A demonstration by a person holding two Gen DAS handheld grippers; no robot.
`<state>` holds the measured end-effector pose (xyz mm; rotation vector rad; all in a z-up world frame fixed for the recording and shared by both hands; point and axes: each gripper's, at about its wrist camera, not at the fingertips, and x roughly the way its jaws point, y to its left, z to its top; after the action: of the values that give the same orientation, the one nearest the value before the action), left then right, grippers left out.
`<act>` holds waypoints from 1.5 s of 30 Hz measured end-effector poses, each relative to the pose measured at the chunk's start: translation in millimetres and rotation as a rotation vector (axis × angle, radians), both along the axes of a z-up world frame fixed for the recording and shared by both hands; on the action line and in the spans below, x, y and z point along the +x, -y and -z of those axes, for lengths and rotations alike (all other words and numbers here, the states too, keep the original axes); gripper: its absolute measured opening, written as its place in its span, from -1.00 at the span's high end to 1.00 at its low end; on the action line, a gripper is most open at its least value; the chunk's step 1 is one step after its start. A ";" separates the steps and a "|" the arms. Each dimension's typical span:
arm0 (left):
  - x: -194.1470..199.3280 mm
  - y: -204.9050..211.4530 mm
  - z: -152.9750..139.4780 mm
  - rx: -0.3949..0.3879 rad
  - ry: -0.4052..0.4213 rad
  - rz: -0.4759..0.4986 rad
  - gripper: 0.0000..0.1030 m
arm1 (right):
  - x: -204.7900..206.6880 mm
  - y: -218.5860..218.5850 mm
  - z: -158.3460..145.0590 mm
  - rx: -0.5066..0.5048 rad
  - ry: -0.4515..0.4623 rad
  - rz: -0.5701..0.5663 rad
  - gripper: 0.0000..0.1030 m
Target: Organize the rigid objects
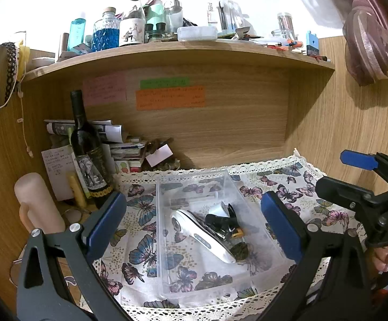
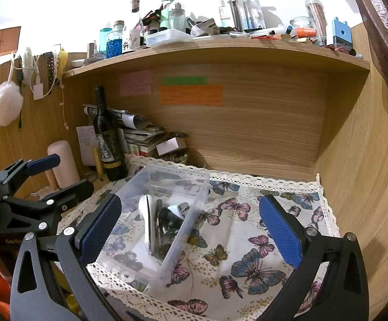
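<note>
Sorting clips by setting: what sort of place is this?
Probably a home desk nook: a wooden shelf crowded with bottles, sticky notes on the back panel, and a butterfly tablecloth.

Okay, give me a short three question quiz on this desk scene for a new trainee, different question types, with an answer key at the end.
1. True or false: the clear plastic bin on the butterfly cloth is empty.
2. Multiple choice: what stands at the cloth's back left corner? A) a dark wine bottle B) a kettle C) a lamp
3. Fill in: the long white device lies ____ the bin.

Key:
1. False; it holds the white device and some small dark items.
2. A, the wine bottle.
3. inside

Neither the left gripper nor the right gripper holds anything; the jaws of both stand wide.
</note>
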<state>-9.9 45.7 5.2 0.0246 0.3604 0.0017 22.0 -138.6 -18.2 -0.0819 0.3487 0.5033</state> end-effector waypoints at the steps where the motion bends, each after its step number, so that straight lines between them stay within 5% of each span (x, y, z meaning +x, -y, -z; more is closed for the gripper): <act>1: -0.3 -0.3 -0.1 -0.001 0.002 0.000 -0.99 | 0.0 0.5 -0.1 0.002 -0.001 0.002 -1.00; 45: 3.0 2.4 2.1 -0.012 -0.005 0.013 -1.00 | -4.1 2.2 -4.0 0.019 0.006 0.045 -1.00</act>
<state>-6.9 43.4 3.1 0.0148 0.3648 -0.0138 17.9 -140.9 -14.2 -0.0568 0.3387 0.4620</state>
